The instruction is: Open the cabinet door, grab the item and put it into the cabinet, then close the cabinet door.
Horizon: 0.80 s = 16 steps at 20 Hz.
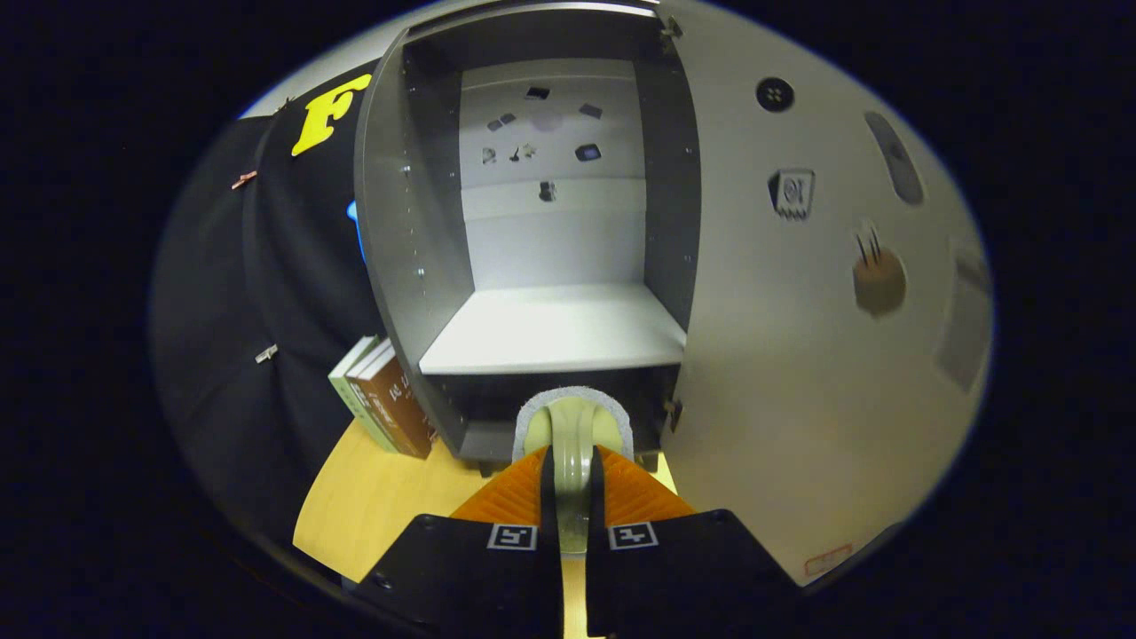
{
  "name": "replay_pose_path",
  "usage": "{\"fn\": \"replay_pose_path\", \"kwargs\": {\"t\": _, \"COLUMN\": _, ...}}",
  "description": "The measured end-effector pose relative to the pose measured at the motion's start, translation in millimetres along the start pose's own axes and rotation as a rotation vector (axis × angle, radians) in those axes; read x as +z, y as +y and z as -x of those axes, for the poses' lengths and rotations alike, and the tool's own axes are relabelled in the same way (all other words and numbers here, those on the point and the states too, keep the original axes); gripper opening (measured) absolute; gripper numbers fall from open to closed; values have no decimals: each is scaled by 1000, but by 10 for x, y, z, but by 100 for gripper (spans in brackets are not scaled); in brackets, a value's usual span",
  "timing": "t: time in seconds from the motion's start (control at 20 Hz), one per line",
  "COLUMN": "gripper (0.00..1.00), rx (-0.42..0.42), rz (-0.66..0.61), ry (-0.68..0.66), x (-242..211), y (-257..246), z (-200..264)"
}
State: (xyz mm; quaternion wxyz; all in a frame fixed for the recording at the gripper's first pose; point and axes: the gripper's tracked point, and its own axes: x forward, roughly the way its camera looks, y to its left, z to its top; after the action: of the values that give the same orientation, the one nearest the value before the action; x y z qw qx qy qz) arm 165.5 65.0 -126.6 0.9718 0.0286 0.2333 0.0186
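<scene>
Hand-held gripper (pixel 572 497), frame bottom: closed tight upon a slipper (pixel 572 426). Cabinet (pixel 550 328) at centre; door (pixel 799 355) swung open rightward.

One cabinet (pixel 532 337), two books (pixel 383 404), one slipper (pixel 572 435).

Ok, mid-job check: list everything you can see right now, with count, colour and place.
Open grey cabinet: one, grey outside, pale inside, straight ahead beyond the fingers.
White cabinet shelf: one, white, bare, inside the cabinet.
Cabinet door: one, light grey, swung open on the right, small stickers on it.
Upright books: two or three, green and brown, standing left of the cabinet base.
Light wooden tabletop: one, yellowish wood, under cabinet and books.
Pale beige handled item with grey-white rim: one, between the fingers, just below the shelf.
Gripper: one, fingers shut on the item.
</scene>
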Motion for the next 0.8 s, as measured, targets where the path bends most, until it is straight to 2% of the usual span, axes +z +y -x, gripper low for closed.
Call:
{"fn": "replay_pose_path", "kwargs": {"t": 0.45, "gripper": 14, "rx": -11, "rz": -5, "ry": -22, "x": 922, "y": 113, "z": -902}}
{"fn": "replay_pose_path", "kwargs": {"t": 0.8, "gripper": 14, "rx": -24, "rz": -72, "ry": 14, "x": 1119, "y": 133, "z": -1822}}
